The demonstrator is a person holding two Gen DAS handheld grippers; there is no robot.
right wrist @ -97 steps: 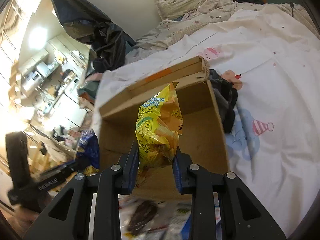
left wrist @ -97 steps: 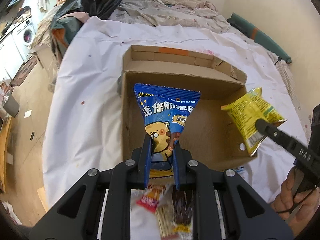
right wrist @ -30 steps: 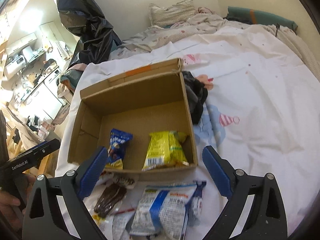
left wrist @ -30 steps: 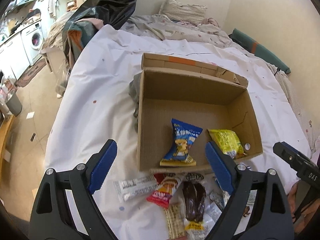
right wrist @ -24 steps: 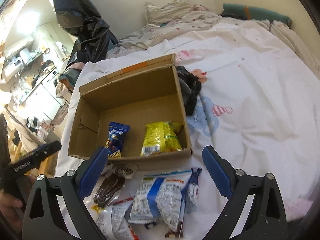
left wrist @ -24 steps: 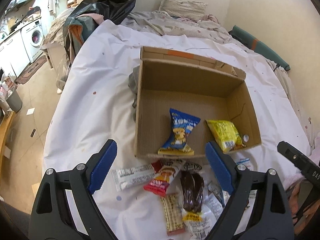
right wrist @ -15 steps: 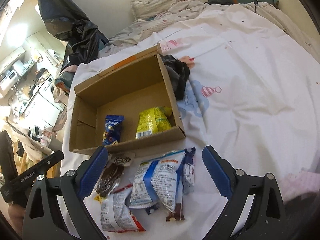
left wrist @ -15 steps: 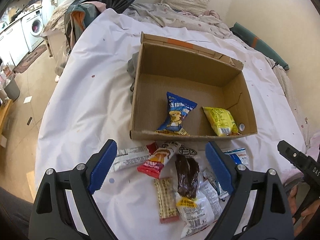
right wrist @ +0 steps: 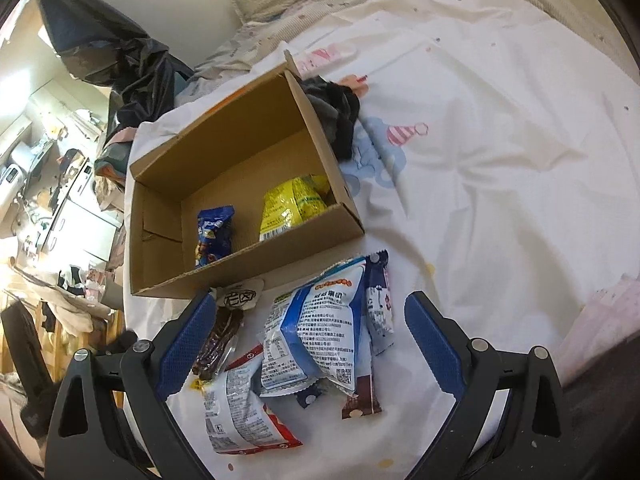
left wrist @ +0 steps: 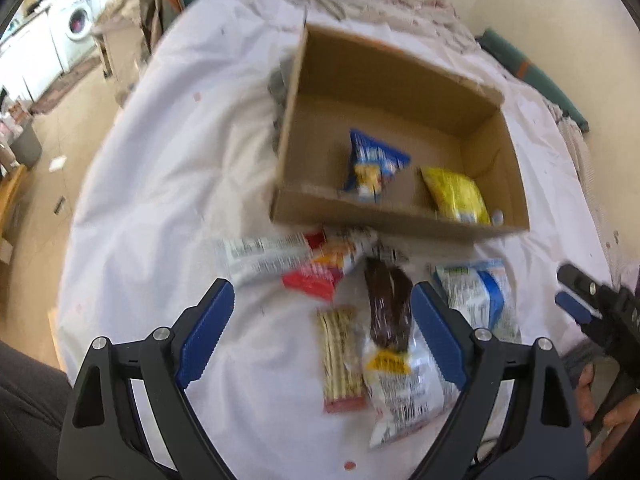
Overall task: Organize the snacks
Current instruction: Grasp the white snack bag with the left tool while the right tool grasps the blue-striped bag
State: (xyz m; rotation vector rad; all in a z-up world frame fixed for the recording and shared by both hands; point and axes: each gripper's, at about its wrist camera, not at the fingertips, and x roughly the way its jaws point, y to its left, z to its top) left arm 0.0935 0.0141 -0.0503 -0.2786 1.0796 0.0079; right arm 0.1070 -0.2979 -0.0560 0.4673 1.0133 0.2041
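An open cardboard box [left wrist: 316, 204] [right wrist: 256, 256] sits on the white bed sheet. Inside lie a blue snack bag [left wrist: 374, 164] [right wrist: 214, 232] and a yellow snack bag [left wrist: 456, 196] [right wrist: 294, 204]. Several loose snack packets lie in front of the box: a dark brown packet [left wrist: 388, 304] [right wrist: 218, 340], a biscuit-stick pack [left wrist: 340, 356], a red packet [left wrist: 320, 272], and a blue-and-white bag [left wrist: 476, 296] [right wrist: 320, 328]. My left gripper [left wrist: 322, 332] is open and empty above the loose packets. My right gripper [right wrist: 308, 344] is open and empty above the blue-and-white bag.
A dark cloth [right wrist: 336, 116] lies against the box's right side. A black plastic bag [right wrist: 120, 64] and bedding [right wrist: 304, 4] lie at the head of the bed. The bed's left edge drops to the floor [left wrist: 44, 168], where a washing machine [left wrist: 76, 28] stands.
Both grippers let go of the blue and yellow bags into the box, opened wide, and pulled back toward me, so the loose packets now lie under them.
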